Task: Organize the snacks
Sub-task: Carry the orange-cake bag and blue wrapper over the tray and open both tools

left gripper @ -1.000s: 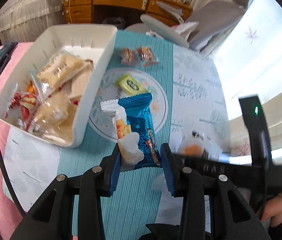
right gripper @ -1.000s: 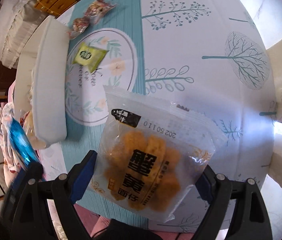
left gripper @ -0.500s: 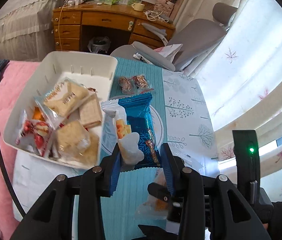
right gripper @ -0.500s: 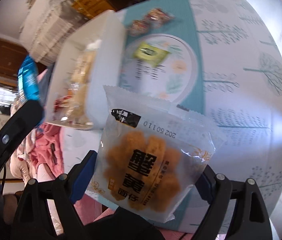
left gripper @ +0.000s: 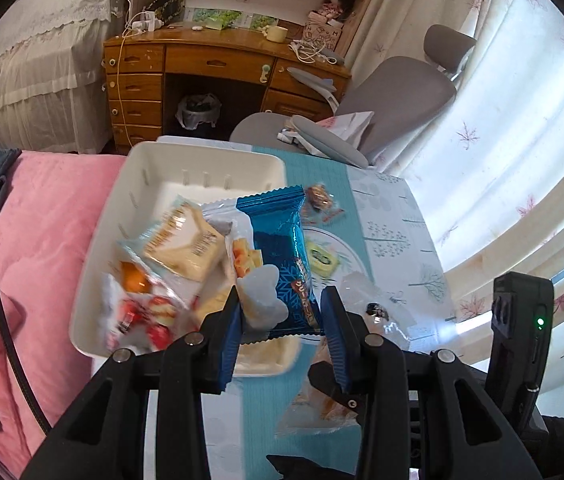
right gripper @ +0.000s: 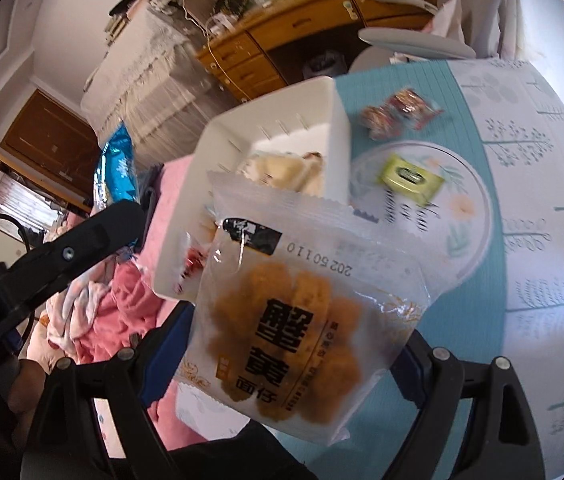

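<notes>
Table: I'm over a tablecloth (left gripper: 397, 224) in teal and white with tree prints; it sits against a pink blanket (left gripper: 42, 216) at my 9 o'clock.
Room: wooden desk (left gripper: 202, 68) at 12, grey chair (left gripper: 397, 92) at 1, curtains at 3.
Bin: white bin (left gripper: 138, 184) at 11, already holding several wrapped snacks.
Left tongs: my left gripper (left gripper: 282, 316) is clamped on a blue snack pack (left gripper: 282, 248), upright, raised over the bin's near right corner.
Right tongs: my right gripper (right gripper: 282, 360) has a clear pack of orange crackers (right gripper: 293, 320) pinched between its pads, lifted just in front of the bin.
Left cam only: the bin's full contents.
Right cam only: the green packet (right gripper: 409, 178) and two red candies (right gripper: 397, 112) on the cloth show up clearly, right of the bin, at 1.
</notes>
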A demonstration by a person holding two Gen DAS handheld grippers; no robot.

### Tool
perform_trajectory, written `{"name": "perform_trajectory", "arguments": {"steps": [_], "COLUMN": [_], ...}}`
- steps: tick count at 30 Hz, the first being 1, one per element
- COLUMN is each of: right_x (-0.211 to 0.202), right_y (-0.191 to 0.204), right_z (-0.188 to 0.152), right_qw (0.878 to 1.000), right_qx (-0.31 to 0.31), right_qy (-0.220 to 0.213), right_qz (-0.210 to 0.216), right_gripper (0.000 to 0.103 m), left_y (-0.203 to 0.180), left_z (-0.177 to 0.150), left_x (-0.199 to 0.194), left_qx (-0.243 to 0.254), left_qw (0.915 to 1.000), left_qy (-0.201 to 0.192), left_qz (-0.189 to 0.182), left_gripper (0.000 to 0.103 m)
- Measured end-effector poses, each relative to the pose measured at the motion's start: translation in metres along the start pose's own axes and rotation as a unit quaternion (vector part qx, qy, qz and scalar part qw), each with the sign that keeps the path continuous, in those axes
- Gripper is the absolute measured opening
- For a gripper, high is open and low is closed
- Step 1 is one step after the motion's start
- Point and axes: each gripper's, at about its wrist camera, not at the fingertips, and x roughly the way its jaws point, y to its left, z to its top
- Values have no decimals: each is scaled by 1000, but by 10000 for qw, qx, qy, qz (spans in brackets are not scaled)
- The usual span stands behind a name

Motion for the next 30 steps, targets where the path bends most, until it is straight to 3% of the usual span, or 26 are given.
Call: {"name": "perform_trajectory", "arguments": {"steps": [6,11,16,17,19,22,30], "right_x": [22,46,56,57,58,57,39], "right_y": [24,30,38,38,38,37,35], "right_z": [3,14,21,22,24,24,11], "right_qw": [9992,9947,9903,9895,9892,9889,9877], "right_qx": [177,860,1136,1177,1209,1249,1197], "right_qy": [-371,-519,-792,-835,-826,-804,-994], "right_qz": [3,214,94,77,34,-17,-179], "right_gripper": [89,90,91,90,91,93,93], "left_y": [45,78,95,96,98,100,89], "left_z": [18,32,40,41,40,42,44], "left_x": [4,14,28,30,33,32,30], "left_qx": [19,58,143,155,199,205,385], "left_qw": [9999,9993,9973,9971,9961,9958,9951], "left_qy": [94,187,364,406,483,473,692], "left_qz": [142,334,626,623,716,750,591], "left_gripper": [37,37,39,41,64,75,79]}}
